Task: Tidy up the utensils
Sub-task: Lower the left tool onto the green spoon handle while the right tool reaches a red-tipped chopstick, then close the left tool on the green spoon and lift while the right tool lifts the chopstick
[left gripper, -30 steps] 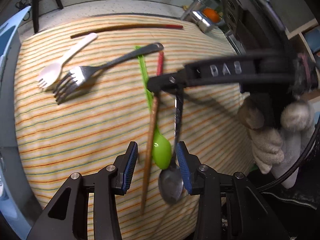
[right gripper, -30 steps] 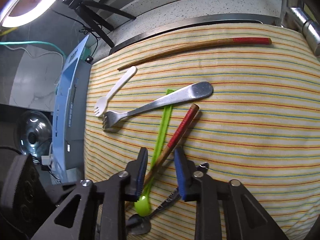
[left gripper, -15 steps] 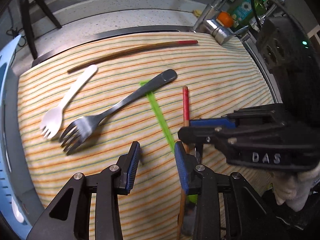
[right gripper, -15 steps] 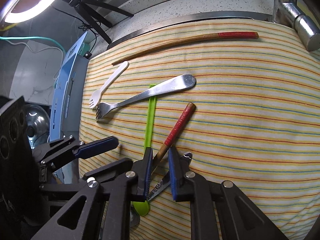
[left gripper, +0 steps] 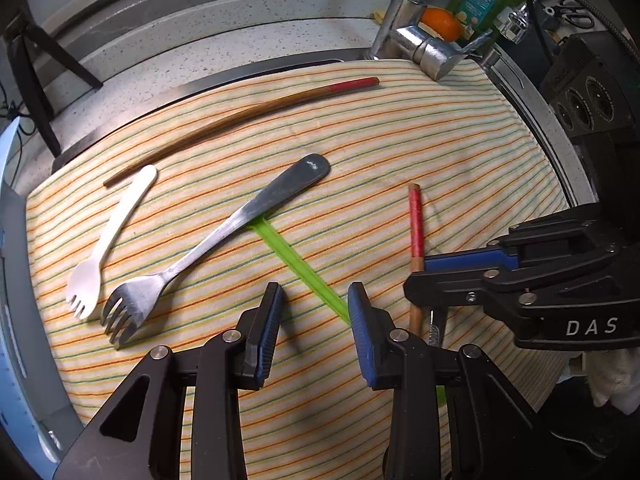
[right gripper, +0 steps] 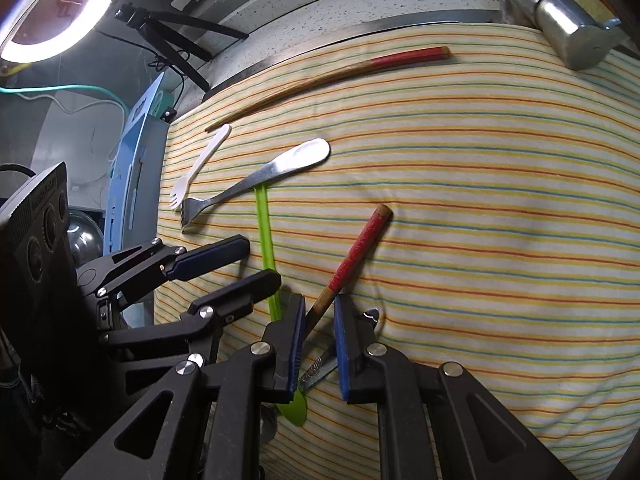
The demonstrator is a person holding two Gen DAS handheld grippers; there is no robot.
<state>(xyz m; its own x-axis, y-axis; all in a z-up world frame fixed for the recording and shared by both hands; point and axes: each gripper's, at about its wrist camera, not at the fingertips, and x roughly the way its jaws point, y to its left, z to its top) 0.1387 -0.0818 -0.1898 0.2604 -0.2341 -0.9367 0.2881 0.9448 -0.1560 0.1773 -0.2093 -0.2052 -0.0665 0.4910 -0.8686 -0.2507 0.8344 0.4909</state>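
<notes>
On striped cloth (left gripper: 400,128): two chopsticks (left gripper: 256,110) (right gripper: 356,254), two forks (left gripper: 108,236) (left gripper: 224,236), one green spoon (right gripper: 266,236). Right gripper (right gripper: 318,340) closing around near chopstick, contact unclear. Left gripper (left gripper: 314,320) open, narrowing over spoon handle.

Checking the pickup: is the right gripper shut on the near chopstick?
Not yet: right gripper straddles chopstick, jaws closing, a gap still visible.
</notes>
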